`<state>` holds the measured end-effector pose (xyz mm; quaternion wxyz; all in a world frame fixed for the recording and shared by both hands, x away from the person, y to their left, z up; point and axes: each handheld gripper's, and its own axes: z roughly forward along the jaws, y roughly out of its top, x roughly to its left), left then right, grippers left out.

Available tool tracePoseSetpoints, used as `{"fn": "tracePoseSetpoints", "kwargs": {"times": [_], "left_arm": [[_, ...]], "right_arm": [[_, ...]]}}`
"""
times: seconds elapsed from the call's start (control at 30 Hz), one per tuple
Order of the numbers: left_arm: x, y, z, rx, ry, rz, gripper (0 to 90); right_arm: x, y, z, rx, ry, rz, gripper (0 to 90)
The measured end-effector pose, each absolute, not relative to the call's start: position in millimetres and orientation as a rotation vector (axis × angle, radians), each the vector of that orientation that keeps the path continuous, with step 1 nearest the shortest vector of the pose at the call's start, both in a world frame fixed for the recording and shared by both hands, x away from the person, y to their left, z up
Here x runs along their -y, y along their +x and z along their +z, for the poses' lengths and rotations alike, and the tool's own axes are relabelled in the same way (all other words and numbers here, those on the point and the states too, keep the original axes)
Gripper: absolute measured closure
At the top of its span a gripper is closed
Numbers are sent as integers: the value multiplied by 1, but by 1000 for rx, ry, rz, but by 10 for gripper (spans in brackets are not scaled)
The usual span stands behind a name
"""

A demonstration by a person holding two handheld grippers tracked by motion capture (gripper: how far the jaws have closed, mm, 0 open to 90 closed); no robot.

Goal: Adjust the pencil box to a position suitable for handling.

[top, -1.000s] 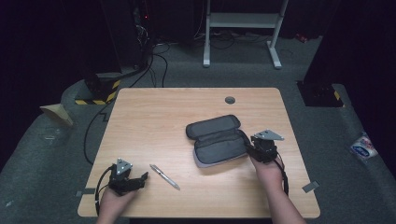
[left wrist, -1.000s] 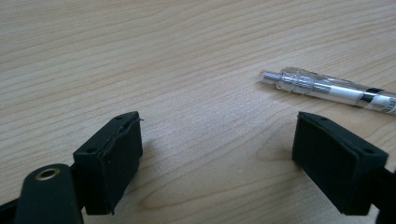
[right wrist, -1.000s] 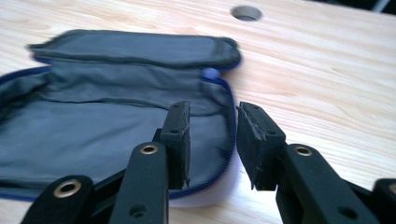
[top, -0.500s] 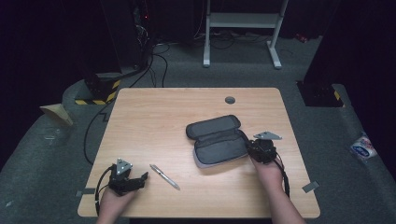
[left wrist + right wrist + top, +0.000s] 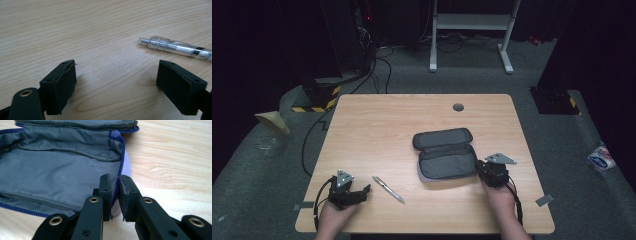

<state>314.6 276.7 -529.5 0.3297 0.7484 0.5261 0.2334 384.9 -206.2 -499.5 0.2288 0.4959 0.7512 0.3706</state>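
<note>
Pinching pouch [image 5: 62, 170] rim with right gripper [image 5: 114, 185], jaws closing on zipper edge | left gripper [image 5: 117, 82] waiting wide open, empty, beside pen [image 5: 178, 48] | keeping rim pinned flat.

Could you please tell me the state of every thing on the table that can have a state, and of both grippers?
Pencil case: unzipped, lid folded back, lying flat, inside looks empty.
Pen: lying flat on the table, untouched.
Left gripper: jaws wide open, nothing between them, pen just beyond.
Right gripper: jaws have just been closing and now pinch the case's zipper edge.
</note>
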Motion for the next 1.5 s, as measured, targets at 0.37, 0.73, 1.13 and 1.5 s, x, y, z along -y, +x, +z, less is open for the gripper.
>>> {"fn": "tracePoseSetpoints", "kwargs": {"times": [0.37,0.73,1.13,1.5], "left_arm": [[-277,315,-529,-1376,1959,609,166],[-277,315,-529,-1376,1959,609,166],[-277,315,-529,-1376,1958,609,167],[-277,315,-529,-1376,1959,609,167]], "right_arm": [[195,362,-502,-2069,1376,1111,752],[173,365,-503,-2087,1351,1145,738],[162,373,-500,-2108,1324,1120,736],[160,373,-500,-2111,1325,1119,724]]}}
